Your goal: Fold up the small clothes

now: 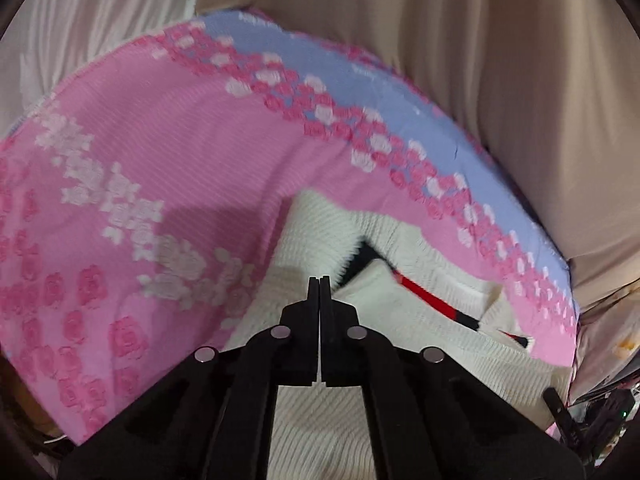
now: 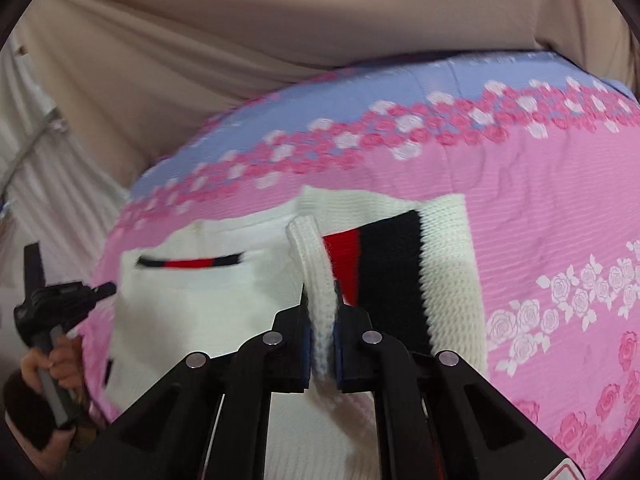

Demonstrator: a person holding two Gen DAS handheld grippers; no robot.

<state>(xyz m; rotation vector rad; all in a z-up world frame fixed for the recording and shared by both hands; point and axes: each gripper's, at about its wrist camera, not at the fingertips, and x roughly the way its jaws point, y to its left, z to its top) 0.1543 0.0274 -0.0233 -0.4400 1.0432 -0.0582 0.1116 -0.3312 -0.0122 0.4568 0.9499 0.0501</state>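
Right wrist view: the right gripper (image 2: 322, 312) is pinching a ribbed edge of one white knitted sweater (image 2: 208, 304) with red and black stripes, lying on a pink rose-patterned bed cover (image 2: 540, 216). The left gripper (image 1: 319, 280) is hovering over the sweater, jaws closed together on nothing.

A pink bedspread (image 1: 168, 152) printed with roses covers the whole work surface, and everything else sits around it. Along its far edge runs a pale blue band (image 2: 392, 84), bordered by a chain of deep pink and white roses (image 1: 320, 112). A scatter of white roses (image 2: 560, 300) crosses the pink field nearer in, with darker pink roses (image 1: 92, 288) closer still. Behind the bedspread hangs a beige draped cloth (image 2: 240, 60), creased in long folds. Off to one far corner of the bedspread, a white pleated curtain (image 1: 100, 20) hangs beside the beige cloth.
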